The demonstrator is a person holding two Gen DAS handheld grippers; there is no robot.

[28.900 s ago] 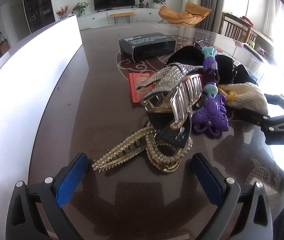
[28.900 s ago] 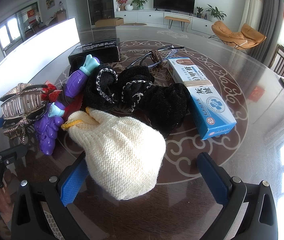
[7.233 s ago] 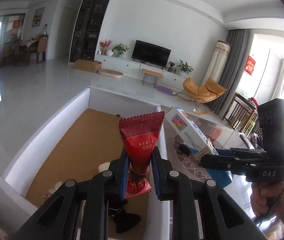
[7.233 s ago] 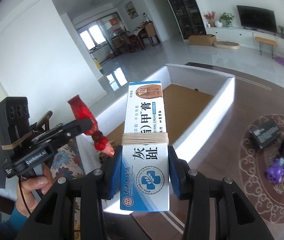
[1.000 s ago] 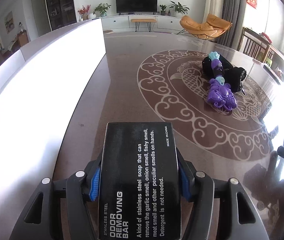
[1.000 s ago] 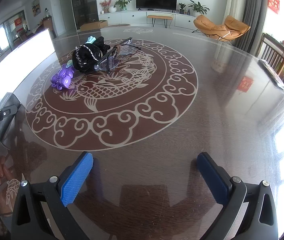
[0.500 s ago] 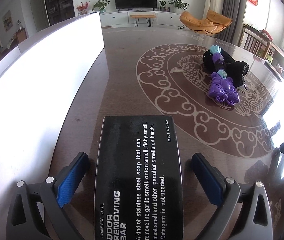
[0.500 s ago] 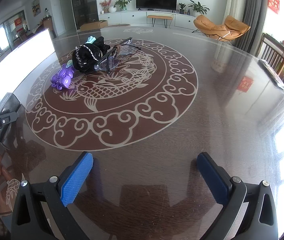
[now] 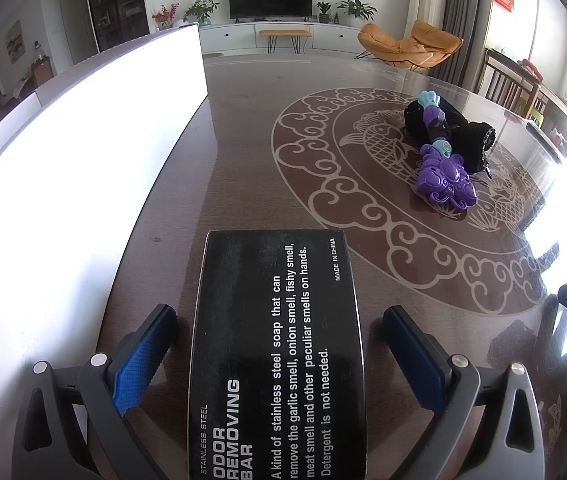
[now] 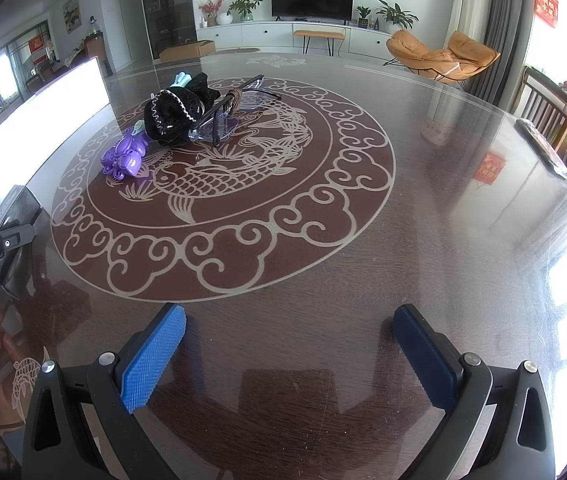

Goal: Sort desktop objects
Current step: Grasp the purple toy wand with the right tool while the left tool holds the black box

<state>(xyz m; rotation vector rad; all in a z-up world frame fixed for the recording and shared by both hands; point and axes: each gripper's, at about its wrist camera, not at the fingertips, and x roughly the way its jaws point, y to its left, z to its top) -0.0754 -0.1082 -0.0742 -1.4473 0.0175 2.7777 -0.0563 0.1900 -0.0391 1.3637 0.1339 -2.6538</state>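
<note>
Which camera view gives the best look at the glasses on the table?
The right wrist view: the glasses lie in plain sight beside the black pouch. In the left wrist view the pouch hides them.

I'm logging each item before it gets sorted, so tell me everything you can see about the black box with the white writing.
The black box is a flat rectangular carton, apparently cardboard, with white print reading "stainless steel odor removing bar" and "made in China". It lies flat on the glossy brown table, lengthwise between the open blue pads of the left claw, which stand clear of its sides. A white wall runs along its left. Its near end is cut off by the picture's edge.
</note>
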